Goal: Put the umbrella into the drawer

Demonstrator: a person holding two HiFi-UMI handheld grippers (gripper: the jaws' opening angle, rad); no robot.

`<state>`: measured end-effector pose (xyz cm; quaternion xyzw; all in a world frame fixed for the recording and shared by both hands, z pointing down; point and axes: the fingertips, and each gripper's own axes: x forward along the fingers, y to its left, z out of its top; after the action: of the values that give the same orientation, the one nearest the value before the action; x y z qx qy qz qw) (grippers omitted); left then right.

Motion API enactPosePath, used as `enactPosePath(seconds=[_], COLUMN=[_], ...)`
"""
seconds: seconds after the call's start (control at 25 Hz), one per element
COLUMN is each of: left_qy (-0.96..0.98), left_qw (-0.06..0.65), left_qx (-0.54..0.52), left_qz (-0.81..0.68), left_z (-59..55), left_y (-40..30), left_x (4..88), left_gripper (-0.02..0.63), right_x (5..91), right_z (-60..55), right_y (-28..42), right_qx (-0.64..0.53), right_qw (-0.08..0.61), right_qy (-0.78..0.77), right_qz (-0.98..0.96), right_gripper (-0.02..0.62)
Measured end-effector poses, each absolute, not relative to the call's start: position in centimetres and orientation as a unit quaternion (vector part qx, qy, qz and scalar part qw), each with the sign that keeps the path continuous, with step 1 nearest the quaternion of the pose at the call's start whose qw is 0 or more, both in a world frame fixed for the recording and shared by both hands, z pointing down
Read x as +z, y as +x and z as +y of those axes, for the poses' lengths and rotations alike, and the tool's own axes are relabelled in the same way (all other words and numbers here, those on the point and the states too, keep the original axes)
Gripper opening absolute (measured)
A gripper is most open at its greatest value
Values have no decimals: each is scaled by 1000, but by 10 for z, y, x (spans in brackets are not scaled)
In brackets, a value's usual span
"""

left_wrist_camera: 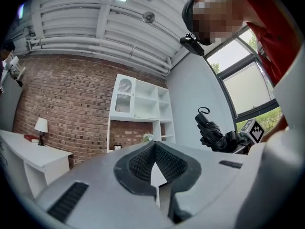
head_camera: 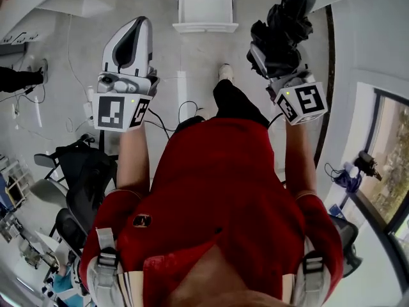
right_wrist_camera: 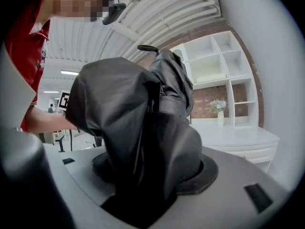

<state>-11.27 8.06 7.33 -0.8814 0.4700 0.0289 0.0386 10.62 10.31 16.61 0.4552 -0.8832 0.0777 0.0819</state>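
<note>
A folded black umbrella [head_camera: 281, 34] sticks forward out of my right gripper [head_camera: 271, 59], which is shut on its cloth. In the right gripper view the umbrella [right_wrist_camera: 138, 123] fills the middle, its strap end up top, and hides the jaws of the right gripper [right_wrist_camera: 152, 175]. A white drawer [head_camera: 206, 8] stands pulled open on the floor ahead, between the two grippers and apart from both. My left gripper [head_camera: 135, 27] is shut and holds nothing; its ribbed pads [left_wrist_camera: 143, 163] meet. The left gripper view also catches the umbrella [left_wrist_camera: 214, 135] at its right.
Black office chairs [head_camera: 83, 178] stand at the person's left, and cables [head_camera: 172, 117] trail over the pale floor. A white shelf unit [left_wrist_camera: 138, 104] against a brick wall, a white desk with a lamp [left_wrist_camera: 41, 125], and a vase of flowers [right_wrist_camera: 219, 106] on a white dresser lie ahead.
</note>
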Motion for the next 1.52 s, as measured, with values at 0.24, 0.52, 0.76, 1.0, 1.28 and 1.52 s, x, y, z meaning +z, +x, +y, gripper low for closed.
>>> enactPosePath(seconds=[0.24, 0.52, 0.76, 1.0, 1.28, 1.52], left_qy=[-868, -854, -848, -844, -840, -841], left_qw=[33, 24, 10, -15, -43, -51], left_qx=[12, 1, -13, -23, -31, -40], left_qz=[495, 519, 529, 536, 539, 537], left_z=[6, -53, -80, -108, -145, -168], left_y=[-86, -70, -62, -74, -90, -101], left_x=[84, 102, 128, 166, 222, 271], left_gripper=[6, 6, 6, 6, 6, 6], right_x=[198, 242, 289, 352, 446, 530], right_z=[29, -37, -70, -103, -146, -174], right_y=[134, 138, 137, 128, 114, 102], right_qx=[68, 73, 90, 100, 119, 112], right_qw=[127, 169, 210, 276, 349, 407], right_qy=[428, 370, 332, 290, 242, 198], right_qz=[-892, -911, -915, -911, -898, -884], right_gripper=[273, 273, 273, 273, 272, 272])
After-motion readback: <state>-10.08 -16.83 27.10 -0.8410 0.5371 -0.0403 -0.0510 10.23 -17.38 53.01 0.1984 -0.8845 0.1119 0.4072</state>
